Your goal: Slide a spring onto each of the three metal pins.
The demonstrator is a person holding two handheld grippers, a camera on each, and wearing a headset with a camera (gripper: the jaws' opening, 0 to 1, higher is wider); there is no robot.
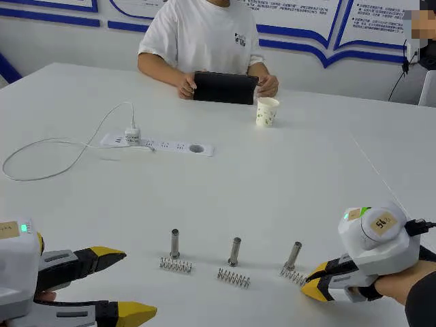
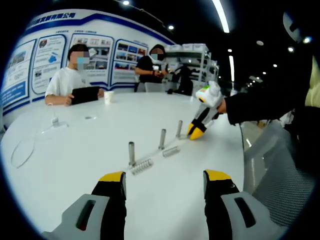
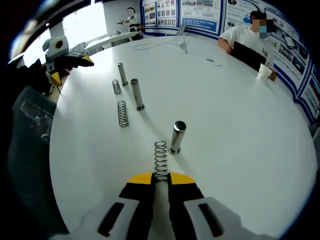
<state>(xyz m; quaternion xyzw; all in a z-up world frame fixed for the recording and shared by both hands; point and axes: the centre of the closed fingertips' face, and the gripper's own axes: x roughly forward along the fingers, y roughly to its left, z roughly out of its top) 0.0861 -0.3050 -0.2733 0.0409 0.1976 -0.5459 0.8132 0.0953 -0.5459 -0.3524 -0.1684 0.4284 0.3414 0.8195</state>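
Three upright metal pins stand in a row near the table's front edge: left pin (image 1: 175,243), middle pin (image 1: 235,251), right pin (image 1: 293,256). A spring lies flat in front of each: left spring (image 1: 176,265), middle spring (image 1: 233,277), right spring (image 1: 293,275). My right gripper (image 1: 312,283) is down on the table, shut on the near end of the right spring (image 3: 160,157), which lies beside its pin (image 3: 177,136). My left gripper (image 1: 133,283) hovers open and holds nothing, left of the left pin (image 2: 131,153); its own view has it (image 2: 165,177) facing along the row.
A white power strip (image 1: 157,144) with a plugged charger and a looping cable (image 1: 41,160) lies mid-table. A paper cup (image 1: 267,112) stands farther back. A seated person holds a black tablet (image 1: 225,87) at the far edge.
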